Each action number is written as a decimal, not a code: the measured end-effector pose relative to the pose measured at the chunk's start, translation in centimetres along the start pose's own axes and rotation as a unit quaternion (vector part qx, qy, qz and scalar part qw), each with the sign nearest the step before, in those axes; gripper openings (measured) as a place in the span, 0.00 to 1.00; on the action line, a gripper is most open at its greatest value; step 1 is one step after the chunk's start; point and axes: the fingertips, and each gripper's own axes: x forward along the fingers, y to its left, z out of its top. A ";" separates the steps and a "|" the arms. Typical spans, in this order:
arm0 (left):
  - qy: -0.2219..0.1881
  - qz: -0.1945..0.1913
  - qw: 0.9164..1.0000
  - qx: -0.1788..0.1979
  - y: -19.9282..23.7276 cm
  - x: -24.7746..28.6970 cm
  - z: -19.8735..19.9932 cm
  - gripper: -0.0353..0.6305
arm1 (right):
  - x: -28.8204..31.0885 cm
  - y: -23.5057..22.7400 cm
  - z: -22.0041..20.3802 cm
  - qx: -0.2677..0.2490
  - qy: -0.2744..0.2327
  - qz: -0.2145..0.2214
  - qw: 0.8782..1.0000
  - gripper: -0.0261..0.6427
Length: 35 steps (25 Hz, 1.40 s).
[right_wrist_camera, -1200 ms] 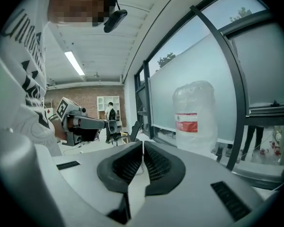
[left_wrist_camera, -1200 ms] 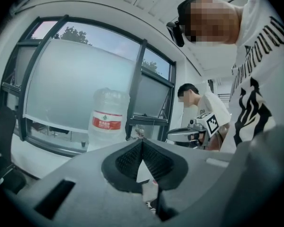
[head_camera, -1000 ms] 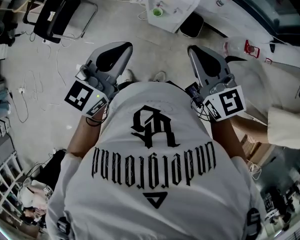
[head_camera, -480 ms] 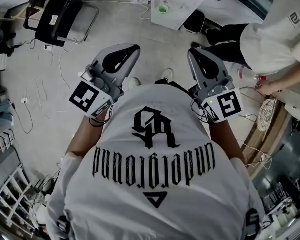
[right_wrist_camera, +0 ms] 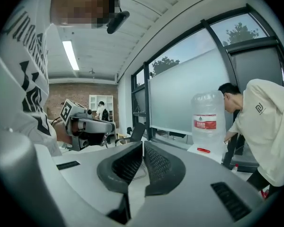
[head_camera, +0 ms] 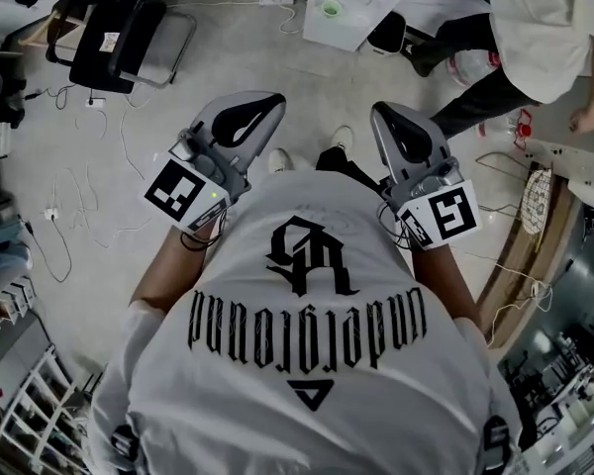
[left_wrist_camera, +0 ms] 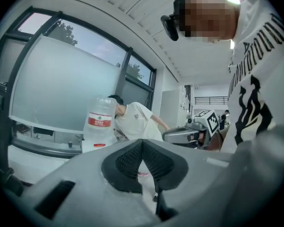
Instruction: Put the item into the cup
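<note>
Since the earlier frames the second person [head_camera: 535,28] had crossed from the right edge to the far right of the head view. The small white table [head_camera: 366,18] had drifted toward the far edge. Both grippers sat much where they had been, close to the wearer's chest.

Head view: the left gripper [head_camera: 265,105] and the right gripper [head_camera: 384,117] were held side by side over bare floor, apart from each other and pointing away from the body. A green cup [head_camera: 332,8] stood on the far table, well apart from both grippers; it was judged to be the task's cup. The item could not be singled out, as the other things on that table were too small to tell. A black chair [head_camera: 119,28] stood far left.

Left gripper view: the jaws were closed, pads meeting at the tips, with nothing between them. Beyond them a water bottle [left_wrist_camera: 100,119] stood with the second person leaning beside it.

Right gripper view: the jaws were drawn together and held nothing. The left gripper showed at the left, the water bottle at the right.

Assessment: the task appeared not yet begun. With the item unseen, handling could be judged only from the cup: whatever fits it is probably small and light. It would best be taken across its middle with modest pressure. The cup looked light and liable to tip if knocked.
</note>
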 end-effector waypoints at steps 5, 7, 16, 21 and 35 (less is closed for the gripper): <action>0.005 -0.022 1.000 -0.010 -1.4 -1.5 -1.2 0.07 | -1.1 2.7 -0.2 0.000 -0.003 -0.014 1.000 0.07; 0.005 -0.026 1.000 -0.008 -2.3 -1.5 -1.3 0.07 | -2.1 3.1 -0.2 -0.006 -0.005 -0.013 1.000 0.07; -0.017 0.002 1.000 0.012 -7.8 0.1 -0.3 0.08 | -7.6 2.2 -0.9 -0.030 -0.009 0.014 0.999 0.07; -0.018 0.022 1.000 0.005 -11.8 1.6 -1.2 0.07 | -11.9 1.7 -1.8 -0.039 -0.002 0.040 0.998 0.07; -0.006 0.056 0.998 0.002 -20.9 1.9 -3.8 0.07 | -20.2 2.2 -5.7 -0.025 0.008 0.073 0.997 0.07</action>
